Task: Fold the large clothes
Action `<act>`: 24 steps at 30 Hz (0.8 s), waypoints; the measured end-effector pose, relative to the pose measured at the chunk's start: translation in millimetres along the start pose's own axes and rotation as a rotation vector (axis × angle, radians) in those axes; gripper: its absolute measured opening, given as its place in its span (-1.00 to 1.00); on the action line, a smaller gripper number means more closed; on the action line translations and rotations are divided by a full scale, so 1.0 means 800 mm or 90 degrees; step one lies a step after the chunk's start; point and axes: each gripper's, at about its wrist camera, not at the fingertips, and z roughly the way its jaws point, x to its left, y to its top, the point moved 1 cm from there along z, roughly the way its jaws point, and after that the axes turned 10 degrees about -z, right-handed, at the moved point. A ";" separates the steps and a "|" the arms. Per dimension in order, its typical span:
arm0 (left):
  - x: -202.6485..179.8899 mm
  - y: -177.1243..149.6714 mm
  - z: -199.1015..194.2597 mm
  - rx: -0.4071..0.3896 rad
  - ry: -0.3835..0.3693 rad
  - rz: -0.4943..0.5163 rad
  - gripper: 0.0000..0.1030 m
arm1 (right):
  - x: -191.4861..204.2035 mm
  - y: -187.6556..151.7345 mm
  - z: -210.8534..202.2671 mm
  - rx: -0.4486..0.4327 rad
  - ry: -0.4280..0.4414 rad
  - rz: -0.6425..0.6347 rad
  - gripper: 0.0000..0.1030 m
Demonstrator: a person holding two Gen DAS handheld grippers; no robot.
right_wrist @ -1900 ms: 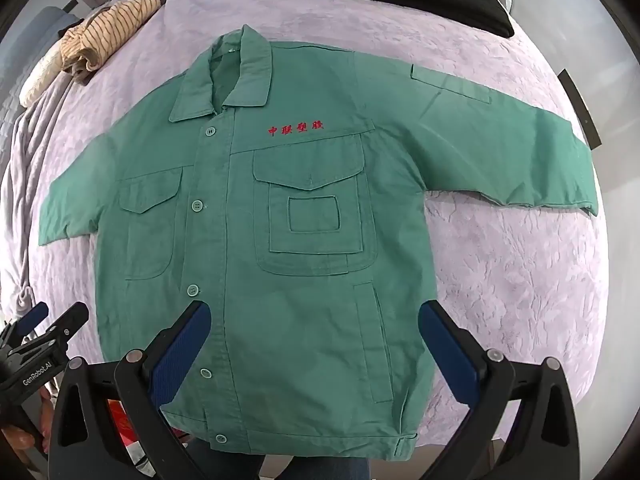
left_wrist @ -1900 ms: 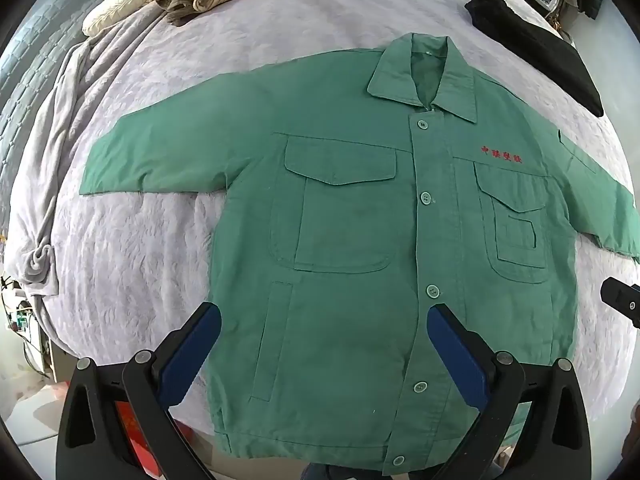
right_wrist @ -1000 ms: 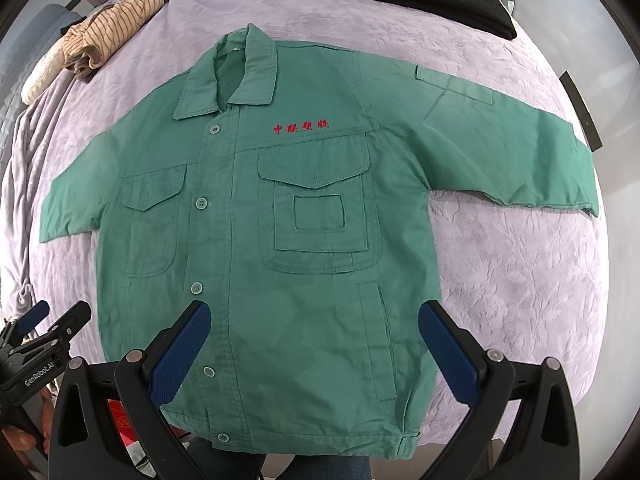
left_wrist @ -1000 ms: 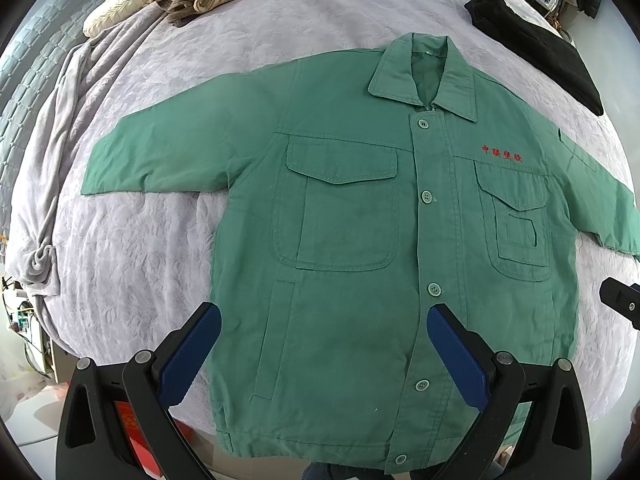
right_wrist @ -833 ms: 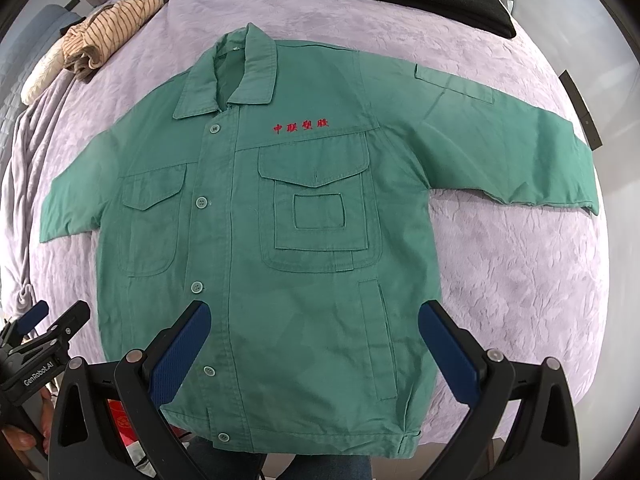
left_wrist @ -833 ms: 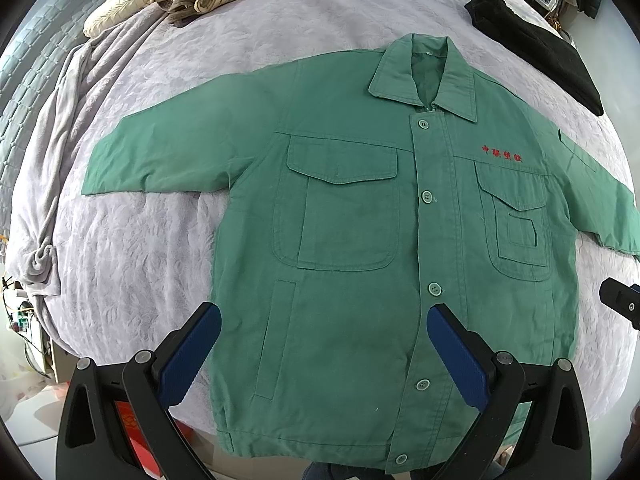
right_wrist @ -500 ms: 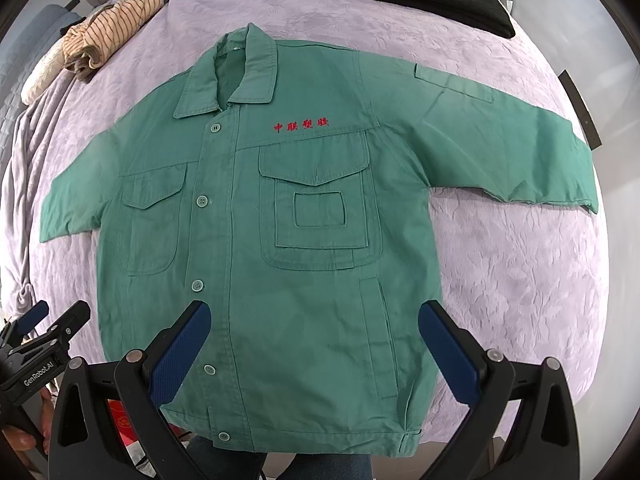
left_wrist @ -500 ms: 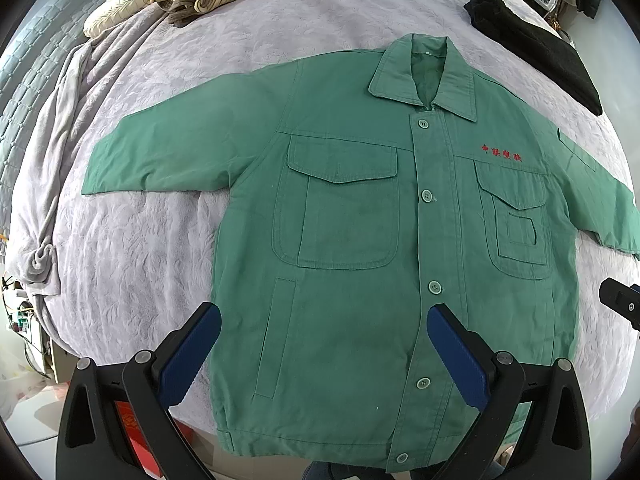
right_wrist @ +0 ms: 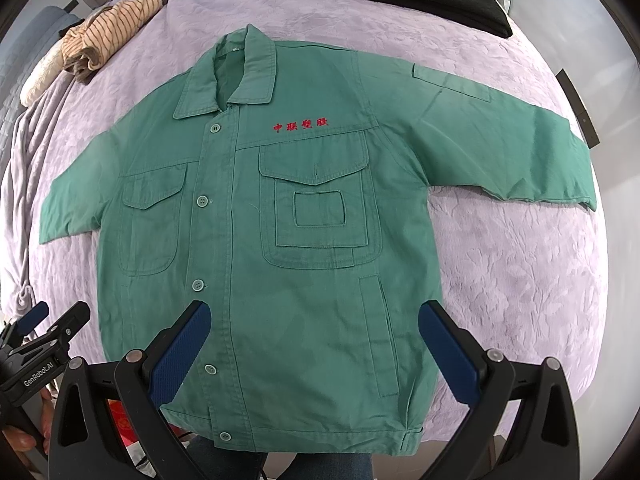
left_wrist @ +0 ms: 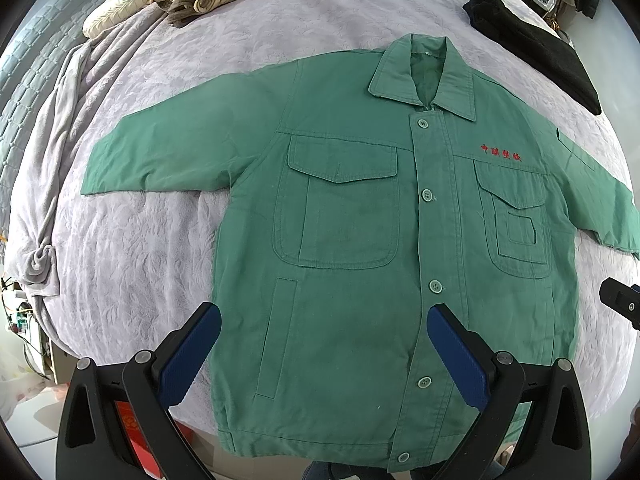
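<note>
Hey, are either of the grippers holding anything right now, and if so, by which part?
Nothing is held. The left gripper and right gripper both hover open above the green jacket, which lies flat on the bed.

The left black two-finger gripper with blue ribbed pads [left_wrist: 324, 314] has its jaws spread wide, both fingers angling outward from the bottom of its own view, nothing between them. The right black two-finger gripper with blue ribbed pads [right_wrist: 314, 312] is spread just as wide and likewise grips nothing. In the right wrist view the left gripper also shows at the lower left edge, its fingertips [right_wrist: 78, 312] parted, with a bare hand [right_wrist: 18, 438] partly visible below it.
</note>
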 end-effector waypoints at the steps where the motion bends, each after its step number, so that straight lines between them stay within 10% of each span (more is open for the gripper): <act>1: 0.000 0.000 0.000 0.001 0.000 0.000 1.00 | 0.000 0.000 0.000 0.002 -0.003 0.000 1.00; 24: 0.032 0.007 0.047 0.040 -0.042 -0.021 1.00 | 0.011 -0.001 0.041 0.069 0.011 0.023 1.00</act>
